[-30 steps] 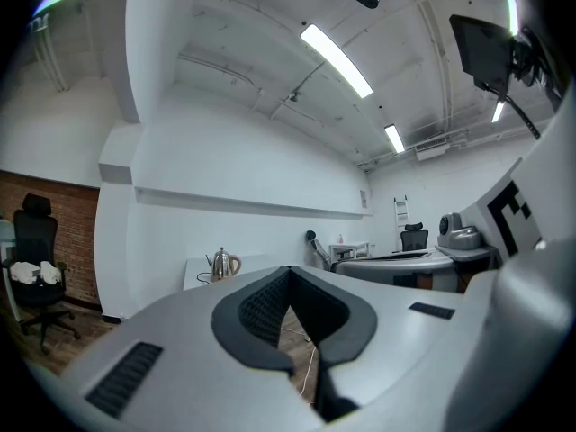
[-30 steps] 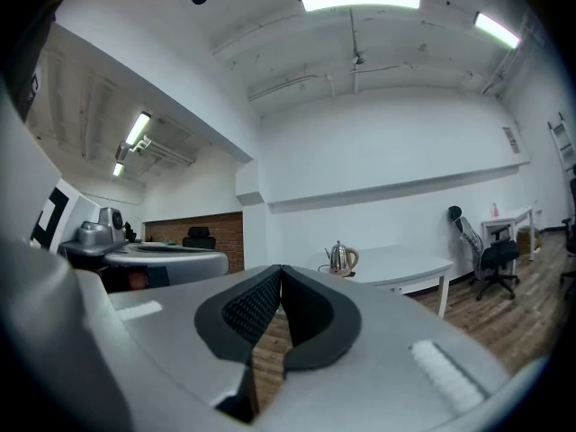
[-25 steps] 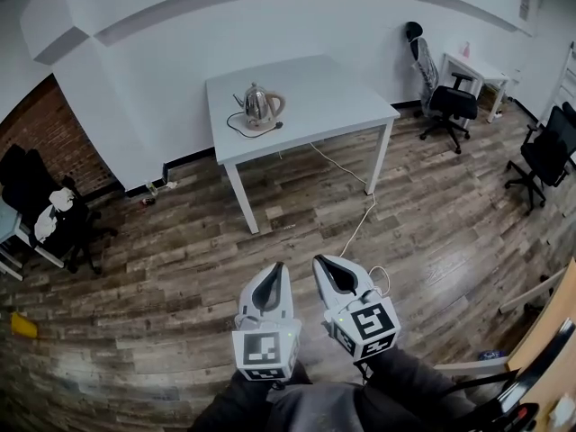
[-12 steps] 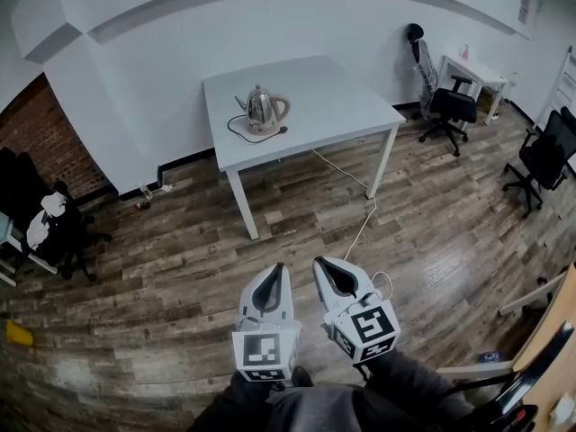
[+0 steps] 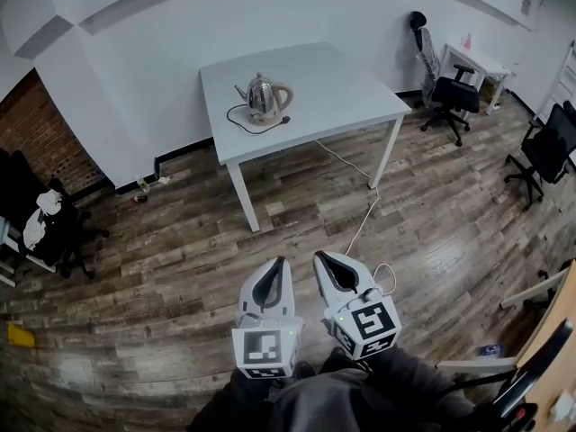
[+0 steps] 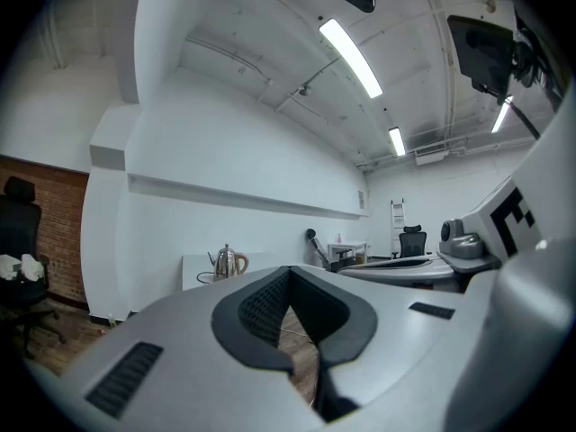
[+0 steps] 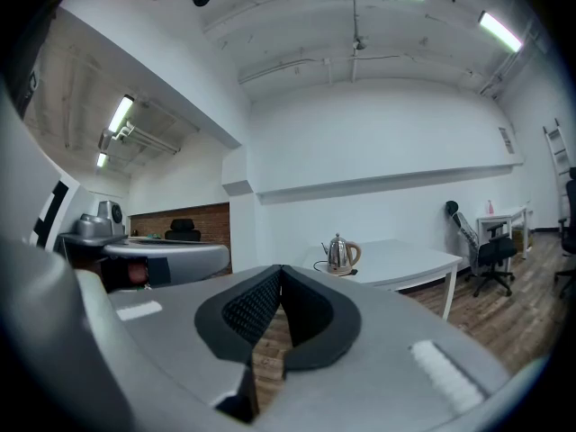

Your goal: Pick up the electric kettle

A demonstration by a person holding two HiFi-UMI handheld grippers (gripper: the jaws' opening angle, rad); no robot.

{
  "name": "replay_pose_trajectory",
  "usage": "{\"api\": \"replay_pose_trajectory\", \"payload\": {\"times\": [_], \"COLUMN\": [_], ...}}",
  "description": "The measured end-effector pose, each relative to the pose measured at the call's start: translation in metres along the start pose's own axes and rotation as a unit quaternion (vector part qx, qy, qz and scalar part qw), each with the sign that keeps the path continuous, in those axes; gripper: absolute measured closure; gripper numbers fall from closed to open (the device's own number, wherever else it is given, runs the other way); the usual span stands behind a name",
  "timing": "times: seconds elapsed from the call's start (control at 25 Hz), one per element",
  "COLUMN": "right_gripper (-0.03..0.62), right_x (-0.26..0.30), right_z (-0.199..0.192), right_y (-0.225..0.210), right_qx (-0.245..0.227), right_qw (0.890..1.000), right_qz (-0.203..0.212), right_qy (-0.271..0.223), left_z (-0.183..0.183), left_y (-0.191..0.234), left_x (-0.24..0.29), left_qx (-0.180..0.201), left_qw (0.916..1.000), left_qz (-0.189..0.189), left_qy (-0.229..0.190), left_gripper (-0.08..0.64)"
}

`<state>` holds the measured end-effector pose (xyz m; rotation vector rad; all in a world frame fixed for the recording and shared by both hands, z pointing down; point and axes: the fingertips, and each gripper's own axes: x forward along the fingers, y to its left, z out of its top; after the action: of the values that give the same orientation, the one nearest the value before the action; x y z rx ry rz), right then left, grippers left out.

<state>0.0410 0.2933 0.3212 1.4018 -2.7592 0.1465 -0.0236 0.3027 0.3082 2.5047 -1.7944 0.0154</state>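
A steel electric kettle [image 5: 265, 98] with a tan handle stands on its base on a white table [image 5: 333, 97], its black cord looped beside it. It shows small and far off in the left gripper view as kettle [image 6: 227, 263] and in the right gripper view as kettle [image 7: 340, 254]. My left gripper [image 5: 274, 272] and right gripper [image 5: 326, 265] are held side by side low in the head view, well short of the table. Both are shut with nothing between the jaws.
A white cable [image 5: 358, 225] runs from the table across the wood floor. Office chairs [image 5: 448, 97] and a small desk [image 5: 478, 63] stand at the right, another black chair [image 5: 547, 151] at the far right edge. A brick wall [image 5: 49, 133] and a chair with clothes are at the left.
The table and kettle have shifted slightly up and grown a little in the head view as I come closer. Both grippers keep their place in the frame and stay shut.
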Motion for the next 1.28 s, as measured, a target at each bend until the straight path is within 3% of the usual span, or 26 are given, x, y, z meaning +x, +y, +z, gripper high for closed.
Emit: {"api": "replay_pose_trajectory", "payload": {"times": [0.28, 0.96, 1.28], "right_gripper": [0.589, 0.589, 0.589], "right_x": [0.032, 0.144, 0.173], "right_z": [-0.001, 0.002, 0.012], "right_y": [-0.017, -0.104, -0.124], "right_qx": [-0.008, 0.009, 0.016], "right_qw": [1.0, 1.0, 1.0], "right_qz": [-0.001, 0.014, 0.025], "right_qy": [0.001, 0.013, 0.004], "left_z": [-0.007, -0.008, 0.003], "left_y": [0.02, 0.055, 0.066], "left_x": [0.031, 0.169, 0.199], "left_qx": [-0.003, 0.005, 0.019], "left_qw": [1.0, 0.9995, 0.9991], "left_qz": [0.006, 0.01, 0.025], "left_qy": [0.005, 0.031, 0.029], "left_gripper": [0.56, 0.56, 0.56]}}
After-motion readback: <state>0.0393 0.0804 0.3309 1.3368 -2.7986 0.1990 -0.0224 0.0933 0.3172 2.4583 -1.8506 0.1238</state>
